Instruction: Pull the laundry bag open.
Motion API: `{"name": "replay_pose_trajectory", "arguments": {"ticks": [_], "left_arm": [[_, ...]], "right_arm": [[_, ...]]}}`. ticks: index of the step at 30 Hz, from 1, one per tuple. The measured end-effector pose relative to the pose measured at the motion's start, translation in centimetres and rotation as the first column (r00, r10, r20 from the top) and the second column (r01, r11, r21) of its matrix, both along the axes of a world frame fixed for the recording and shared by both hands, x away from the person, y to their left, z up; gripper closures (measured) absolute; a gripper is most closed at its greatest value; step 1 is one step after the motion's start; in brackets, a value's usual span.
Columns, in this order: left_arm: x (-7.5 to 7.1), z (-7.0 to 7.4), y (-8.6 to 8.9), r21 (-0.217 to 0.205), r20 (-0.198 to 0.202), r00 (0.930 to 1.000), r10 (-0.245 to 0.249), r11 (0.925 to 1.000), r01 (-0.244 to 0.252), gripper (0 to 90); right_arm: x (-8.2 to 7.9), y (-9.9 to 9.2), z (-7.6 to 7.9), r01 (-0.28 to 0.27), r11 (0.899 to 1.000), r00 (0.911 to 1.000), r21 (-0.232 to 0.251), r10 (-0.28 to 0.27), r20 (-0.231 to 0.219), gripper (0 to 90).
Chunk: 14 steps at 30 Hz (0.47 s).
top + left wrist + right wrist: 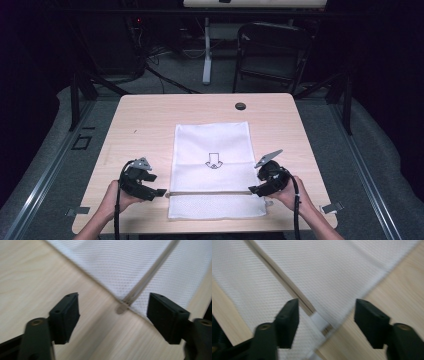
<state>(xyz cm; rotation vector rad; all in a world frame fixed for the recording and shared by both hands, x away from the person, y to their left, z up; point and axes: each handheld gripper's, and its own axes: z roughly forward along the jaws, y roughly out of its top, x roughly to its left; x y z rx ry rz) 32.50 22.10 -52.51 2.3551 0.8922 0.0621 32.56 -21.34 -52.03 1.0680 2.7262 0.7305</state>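
Observation:
A white mesh bag (212,145) with a black arrow mark lies flat on the wooden table (145,120). A tan zipper (210,192) runs across it near the front. My left gripper (162,192) hovers at the zipper's left end, jaws open and empty. In the left gripper view the zipper end (122,308) lies on the table between the open pads of the left gripper (113,315). My right gripper (252,190) is at the zipper's right end. In the right gripper view its open jaws (327,320) straddle the white tab (319,321) without touching it.
A small black round cap (240,106) sits near the table's far edge. Bare wood flanks the bag on both sides. Beyond the table stand a dark folding chair (270,50) and a white desk leg (206,50) on a grey floor.

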Motion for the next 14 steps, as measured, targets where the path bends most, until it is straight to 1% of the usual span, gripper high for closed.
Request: {"name": "replay_pose_trajectory", "arguments": {"ticks": [1, 2, 3, 4, 6, 7, 8, 9, 10, 11, 12, 13, 14], "left_arm": [[0.0, 0.2, 0.2, -0.019, -0.008, 0.9999, 0.015, 0.9997, -0.015, 18.0], [-0.1, 0.4, 0.5, -0.023, -0.010, 0.9992, 0.039, 0.9990, -0.039, 16.5], [-0.1, 0.6, 0.7, -0.024, -0.007, 0.9985, 0.055, 0.9982, -0.055, 14.6], [-0.2, 0.6, 0.9, -0.012, -0.005, 0.9980, 0.064, 0.9979, -0.064, 13.3], [-0.2, 0.5, 1.1, 0.030, 0.019, 0.9952, 0.096, 0.9949, -0.097, 10.5], [-0.2, 0.4, 1.2, 0.024, 0.012, 0.9946, 0.103, 0.9943, -0.103, 9.0], [-0.2, 0.2, 1.4, 0.014, 0.001, 0.9945, 0.105, 0.9944, -0.105, 8.5], [-0.2, 0.1, 1.4, 0.022, 0.011, 0.9931, 0.116, 0.9929, -0.117, 8.6], [-0.1, 0.0, 1.4, 0.032, 0.017, 0.9927, 0.119, 0.9923, -0.120, 8.2], [-0.1, -0.1, 1.4, 0.031, 0.011, 0.9923, 0.124, 0.9918, -0.124, 7.5], [0.0, -0.2, 1.5, 0.029, 0.014, 0.9923, 0.123, 0.9919, -0.124, 7.6], [0.0, -0.3, 1.5, 0.030, 0.016, 0.9913, 0.130, 0.9910, -0.131, 7.6], [0.1, -0.4, 1.4, 0.038, 0.028, 0.9907, 0.133, 0.9902, -0.134, 7.6]], "right_arm": [[-0.1, -0.6, 0.2, 0.024, 1.000, 0.9997, -0.010, -0.023, 0.008, 26.8], [-0.2, -1.3, 0.3, 0.049, 0.999, 0.9986, -0.005, -0.049, 0.017, 18.9], [-0.2, -2.0, 0.4, 0.072, 0.997, 0.9973, -0.001, -0.072, 0.010, 12.8], [-0.3, -2.7, 0.5, 0.098, 0.995, 0.9950, -0.020, -0.097, 0.022, 9.5], [-0.5, -4.1, 0.6, 0.147, 0.989, 0.9887, -0.024, -0.147, 0.031, 1.6], [-0.6, -4.7, 0.5, 0.168, 0.985, 0.9855, -0.030, -0.167, 0.032, 0.0], [-0.7, -5.4, 0.5, 0.181, 0.982, 0.9828, -0.055, -0.178, 0.047, 0.0], [-0.8, -5.9, 0.4, 0.195, 0.979, 0.9796, -0.057, -0.191, 0.062, 0.0], [-0.9, -6.5, 0.4, 0.212, 0.975, 0.9758, -0.062, -0.208, 0.065, 0.0], [-1.0, -7.0, 0.4, 0.220, 0.974, 0.9743, -0.055, -0.217, 0.059, 0.0], [-1.2, -7.4, 0.4, 0.235, 0.970, 0.9707, -0.056, -0.231, 0.066, 0.0], [-1.3, -7.8, 0.2, 0.237, 0.970, 0.9701, -0.056, -0.233, 0.068, 0.0], [-1.4, -8.0, 0.0, 0.242, 0.969, 0.9689, -0.050, -0.238, 0.067, 0.0]]}}
